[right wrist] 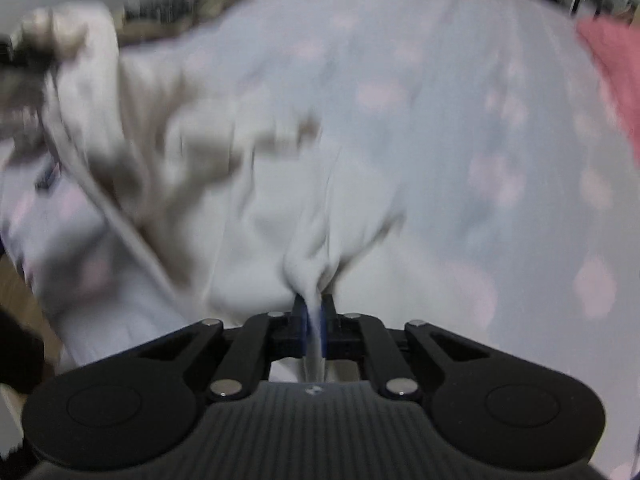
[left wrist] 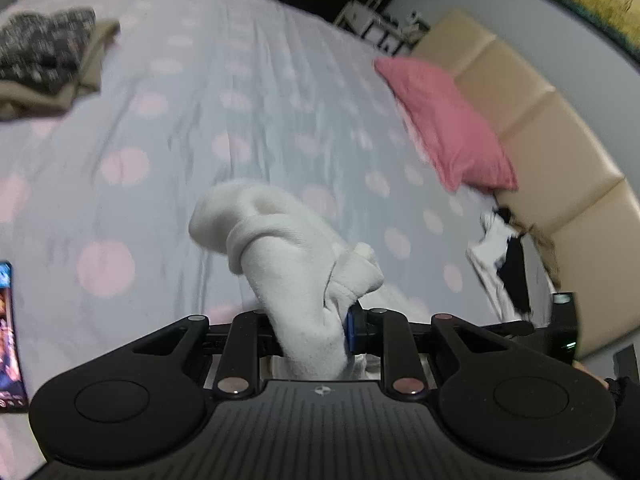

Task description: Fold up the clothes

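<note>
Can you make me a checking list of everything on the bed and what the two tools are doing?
Surface: bedsheet, pale with pink dots, wrinkled.
Job's things: white garment bunched up in the left tool; the right tool pinches a white cloth fold, view blurred.
Clutter: pile of clothes far left; pink pillow; black-and-white cloth by the headboard; colourful box at the edge.
Tools: both shut on cloth.
Cables: nothing seen.
Surroundings: tan padded headboard, framed picture on the wall.
</note>
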